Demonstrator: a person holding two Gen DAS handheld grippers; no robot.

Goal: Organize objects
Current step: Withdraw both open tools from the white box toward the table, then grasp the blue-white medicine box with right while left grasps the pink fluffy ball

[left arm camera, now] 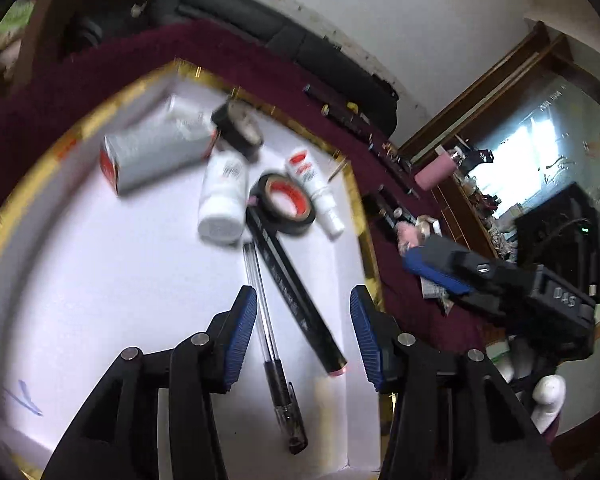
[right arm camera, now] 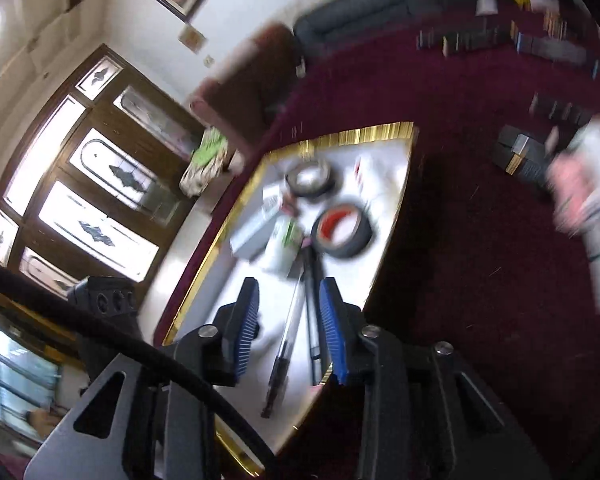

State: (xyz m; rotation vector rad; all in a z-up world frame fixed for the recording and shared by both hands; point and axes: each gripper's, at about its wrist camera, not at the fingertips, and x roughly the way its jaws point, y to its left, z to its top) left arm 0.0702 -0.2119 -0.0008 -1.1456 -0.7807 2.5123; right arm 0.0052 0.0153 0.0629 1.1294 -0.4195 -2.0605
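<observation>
Presently, both claws stand apart and empty above the white gold-rimmed tray (left arm camera: pixel 100 288), which sits on a dark red carpeted surface. The left claw (left arm camera: pixel 303 336) brackets the near ends of a clear ballpoint pen (left arm camera: pixel 269 344) and a black marker (left arm camera: pixel 296 292), its pads touching neither. The right claw (right arm camera: pixel 288 328) frames the same two items from the tray's right side, again without contact. Farther in lie a roll of black tape (left arm camera: pixel 286 204), a white bottle (left arm camera: pixel 223 198), a small white tube (left arm camera: pixel 316 190), a grey box (left arm camera: pixel 156 152) and a dark round item (left arm camera: pixel 238 130), crowded together at the far end. Both views are blurred. Judgement: the pen and marker lie close alongside, so a clean pick calls for centring one claw over a single barrel, pads square to it, before closing, lest the neighbour be dragged along. Loose items also sit on the carpet to the right of the tray, too blurred to identify.
</observation>
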